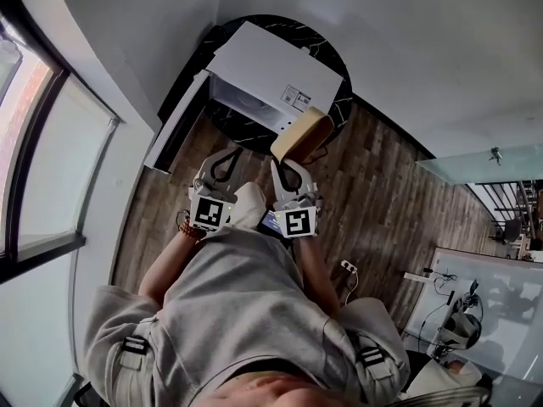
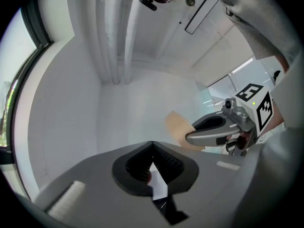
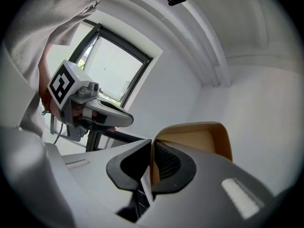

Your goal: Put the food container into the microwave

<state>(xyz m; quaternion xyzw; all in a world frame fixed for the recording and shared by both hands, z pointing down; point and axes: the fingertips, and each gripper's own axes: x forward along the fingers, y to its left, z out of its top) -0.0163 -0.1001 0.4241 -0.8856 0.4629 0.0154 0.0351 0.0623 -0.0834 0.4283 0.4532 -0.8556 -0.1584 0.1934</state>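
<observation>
A tan food container (image 1: 301,134) is held up in front of the white microwave (image 1: 276,70), and my right gripper (image 1: 287,166) is shut on its near wall. In the right gripper view the container (image 3: 197,139) rises past the closed jaws of that gripper (image 3: 152,148). The microwave's door (image 1: 176,125) hangs open to the left, and its cavity (image 1: 242,108) faces me. My left gripper (image 1: 221,166) is beside the right one, shut with nothing in it. In the left gripper view the left gripper (image 2: 152,148) has its jaws together, and the container (image 2: 176,127) shows beyond them.
The microwave stands on a round black table (image 1: 335,53) against the white wall. A window (image 1: 51,142) runs along the left. Wood floor (image 1: 382,202) lies to the right, with a power strip (image 1: 348,267) on it and a desk (image 1: 475,287) further off.
</observation>
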